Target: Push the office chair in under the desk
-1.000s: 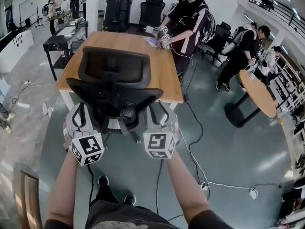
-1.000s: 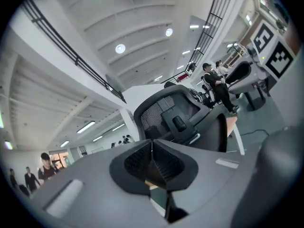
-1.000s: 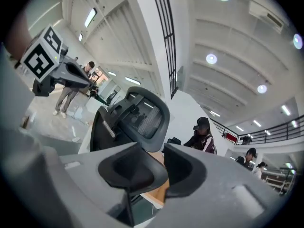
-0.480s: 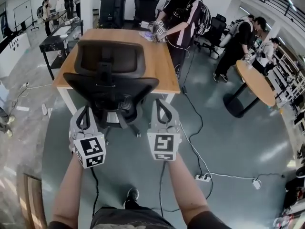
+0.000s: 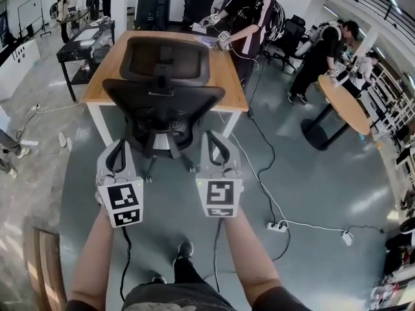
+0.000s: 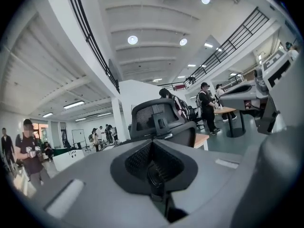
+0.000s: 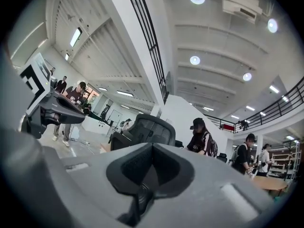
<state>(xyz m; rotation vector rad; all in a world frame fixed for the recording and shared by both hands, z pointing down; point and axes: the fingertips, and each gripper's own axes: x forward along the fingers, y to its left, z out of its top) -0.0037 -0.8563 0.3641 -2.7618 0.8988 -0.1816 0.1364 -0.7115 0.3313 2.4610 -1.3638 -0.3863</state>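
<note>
The black mesh office chair [image 5: 163,102] stands with its back to me and its seat tucked at the near edge of the wooden desk [image 5: 227,86]. My left gripper [image 5: 117,149] hovers just behind the chair's base on the left, shut and empty. Level with it on the right, my right gripper [image 5: 217,140] is also shut with nothing in it. Neither touches the chair. The left gripper view shows that gripper [image 6: 156,184] with its jaws together and the chair [image 6: 161,122] a short way ahead. In the right gripper view the gripper [image 7: 145,184] is shut too, the chair [image 7: 149,129] beyond it.
A person [image 5: 249,11] works at the desk's far end. More people stand by a round table [image 5: 343,105] at the right. Cables and a power strip [image 5: 277,226] lie on the floor at the right. A dark cart [image 5: 81,44] stands at the left.
The chair has rolled forward toward the desk. Both grippers have come off it and now hang a little behind it.
</note>
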